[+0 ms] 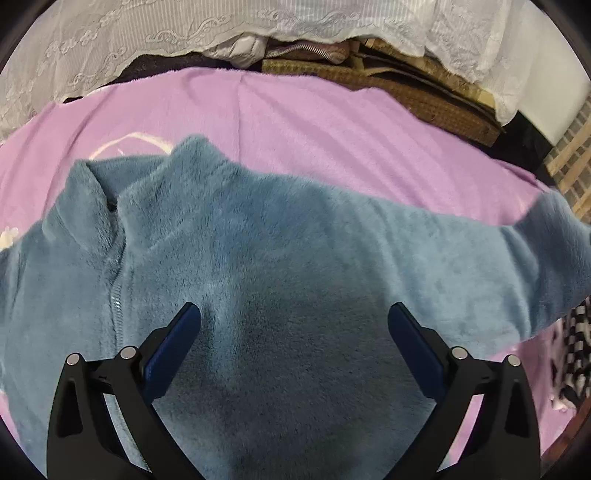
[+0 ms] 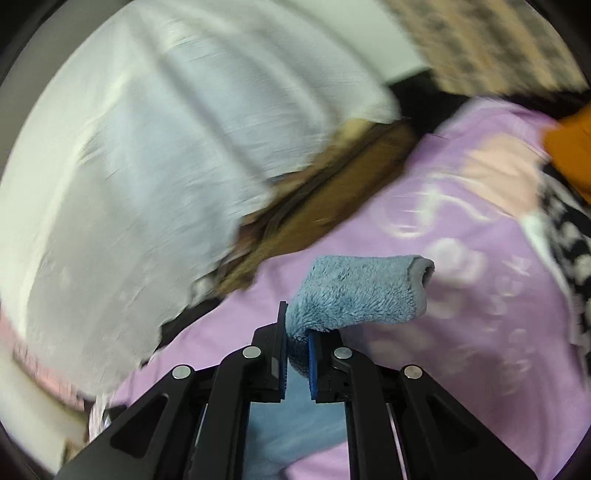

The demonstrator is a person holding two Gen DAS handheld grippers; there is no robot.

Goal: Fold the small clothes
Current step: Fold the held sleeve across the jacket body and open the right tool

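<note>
One blue fleece zip jacket (image 1: 280,266) is spread on the lilac plush blanket (image 1: 314,122) beneath the wide-spread left gripper (image 1: 293,317); its sleeve cuff (image 2: 362,291) is clamped by the right gripper (image 2: 297,332).

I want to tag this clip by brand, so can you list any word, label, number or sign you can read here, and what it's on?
None can be read.
Blue fleece jacket: no tag or print shows.
Purple blanket: only pale swirl and flower patterns, no letters.
Lace curtain: pattern only.
The right wrist view is too blurred for fine print.
</note>
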